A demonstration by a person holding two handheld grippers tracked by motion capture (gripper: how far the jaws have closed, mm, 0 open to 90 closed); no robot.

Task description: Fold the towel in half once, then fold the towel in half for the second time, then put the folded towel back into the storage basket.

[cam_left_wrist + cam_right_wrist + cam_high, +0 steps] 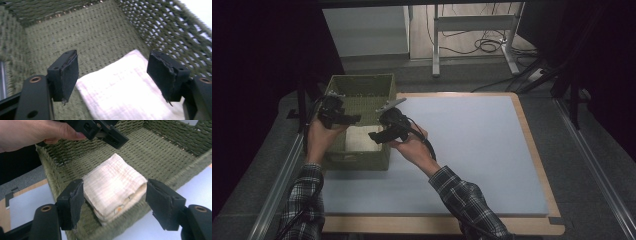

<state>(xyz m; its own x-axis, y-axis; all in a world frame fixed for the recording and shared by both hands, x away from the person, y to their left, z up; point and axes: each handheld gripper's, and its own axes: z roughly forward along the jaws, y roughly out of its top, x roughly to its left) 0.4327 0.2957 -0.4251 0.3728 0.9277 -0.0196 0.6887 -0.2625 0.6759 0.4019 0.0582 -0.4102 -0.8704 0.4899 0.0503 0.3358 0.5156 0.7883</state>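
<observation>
My left gripper [343, 118] hangs with jaws apart and empty over the olive-green woven rectangular basket [362, 91]; the folded cream cloth square [113, 185] lies on its floor at the near end, so I'd lift both hands straight up, clear of the rim. My right gripper [383, 133] is parted too, gripping nothing. Its view shows the cloth's stacked folded edges, which the high view blurs into a pale patch.

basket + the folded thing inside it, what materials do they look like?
Basket: looks like woven cord or paper rope, matte olive green; the regular ribbed weave shows on its floor and the walls are open mesh. Could be synthetic fibre.

Folded cloth: looks like soft cotton, maybe gauze or muslin, cream and matte; fine crinkled ribbing and stacked layered edges show. Exact fibre cannot be told.
</observation>
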